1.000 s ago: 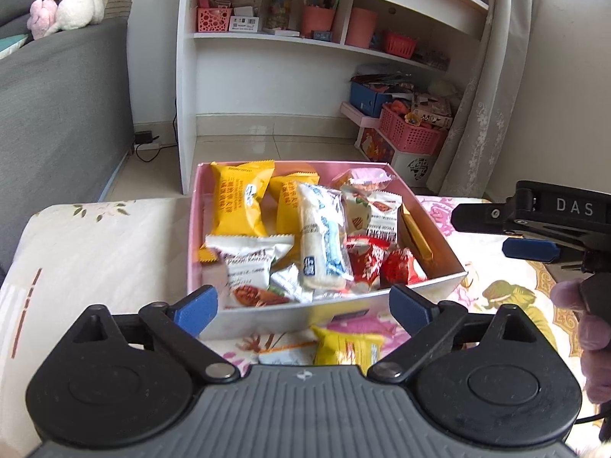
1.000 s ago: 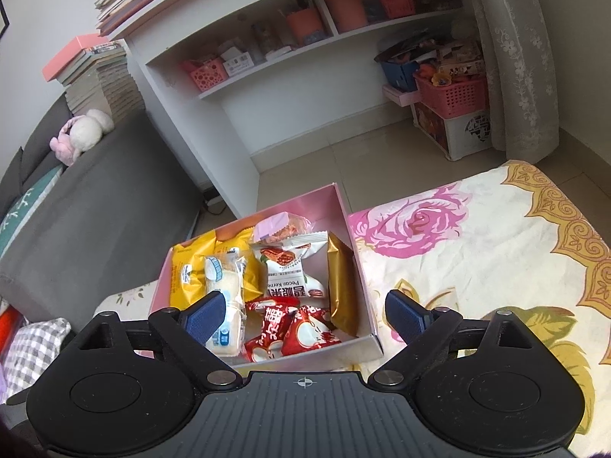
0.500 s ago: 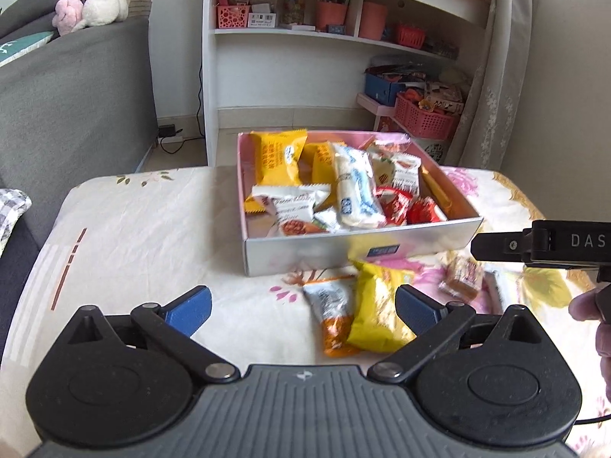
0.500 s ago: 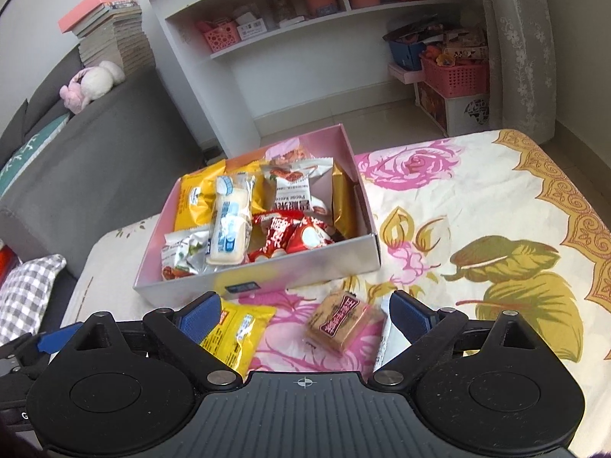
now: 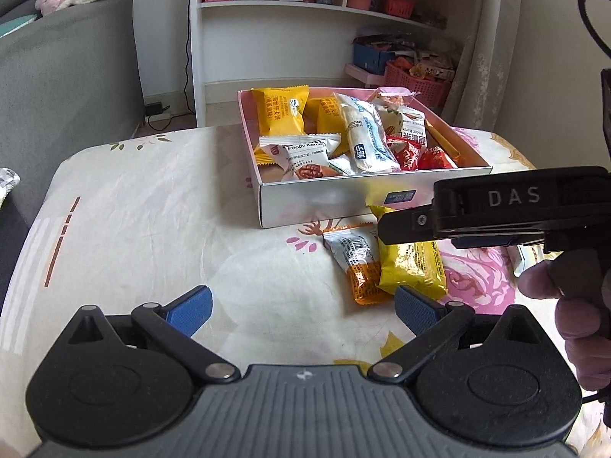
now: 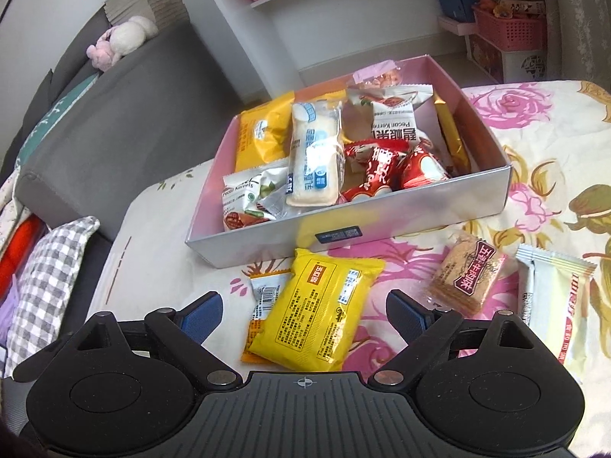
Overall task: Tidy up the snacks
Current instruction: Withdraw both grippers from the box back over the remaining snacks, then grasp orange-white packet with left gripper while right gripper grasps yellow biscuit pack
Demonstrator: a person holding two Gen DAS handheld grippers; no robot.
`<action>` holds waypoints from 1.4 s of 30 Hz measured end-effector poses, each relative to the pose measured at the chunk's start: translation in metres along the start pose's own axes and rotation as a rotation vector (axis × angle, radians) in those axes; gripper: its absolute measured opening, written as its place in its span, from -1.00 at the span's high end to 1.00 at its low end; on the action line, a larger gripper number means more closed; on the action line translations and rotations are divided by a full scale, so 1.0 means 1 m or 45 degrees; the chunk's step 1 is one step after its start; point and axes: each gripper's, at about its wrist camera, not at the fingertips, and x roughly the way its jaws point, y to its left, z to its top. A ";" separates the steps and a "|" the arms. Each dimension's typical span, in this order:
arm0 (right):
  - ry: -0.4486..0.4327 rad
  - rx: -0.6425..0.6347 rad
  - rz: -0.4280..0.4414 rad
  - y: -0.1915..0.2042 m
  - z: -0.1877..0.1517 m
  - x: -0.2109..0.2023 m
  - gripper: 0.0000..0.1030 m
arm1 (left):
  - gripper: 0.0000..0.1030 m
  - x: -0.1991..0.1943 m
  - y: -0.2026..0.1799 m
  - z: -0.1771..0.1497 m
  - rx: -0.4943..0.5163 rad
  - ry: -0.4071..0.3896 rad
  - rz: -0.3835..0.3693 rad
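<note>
Tilting downward, the right claw (image 6: 303,311) gapes, narrowing slightly, seemingly above the yellow packet (image 6: 319,313).

Bare cloth (image 5: 160,229) left; box (image 5: 343,198) blocks beyond.

Glossy plastic snack wrappers (image 6: 319,315), cardboard box (image 6: 401,225)

"DAS" stands in pale letters on the black right gripper (image 5: 496,206). "Pecan Kernels" is printed on a white nut packet (image 5: 301,156) in the box; the packets' Chinese print is not legible.
</note>
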 end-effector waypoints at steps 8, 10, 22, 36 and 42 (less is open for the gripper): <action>0.010 -0.075 -0.047 0.001 -0.002 0.009 0.07 | -0.95 0.004 0.003 -0.004 -0.008 0.021 -0.004; 0.012 -0.084 -0.040 -0.002 0.000 0.003 0.12 | -0.93 0.005 0.002 -0.003 -0.024 0.020 -0.009; 0.104 -0.107 -0.053 -0.043 0.004 -0.018 0.08 | -0.59 0.027 -0.017 0.005 -0.117 0.032 -0.039; 0.000 -0.352 0.057 -0.043 -0.018 -0.043 -0.35 | -0.25 0.042 -0.039 0.002 -0.051 -0.052 0.002; -0.040 -0.543 -0.009 -0.024 -0.034 -0.037 -0.36 | 0.21 0.041 -0.042 0.004 0.113 -0.033 0.048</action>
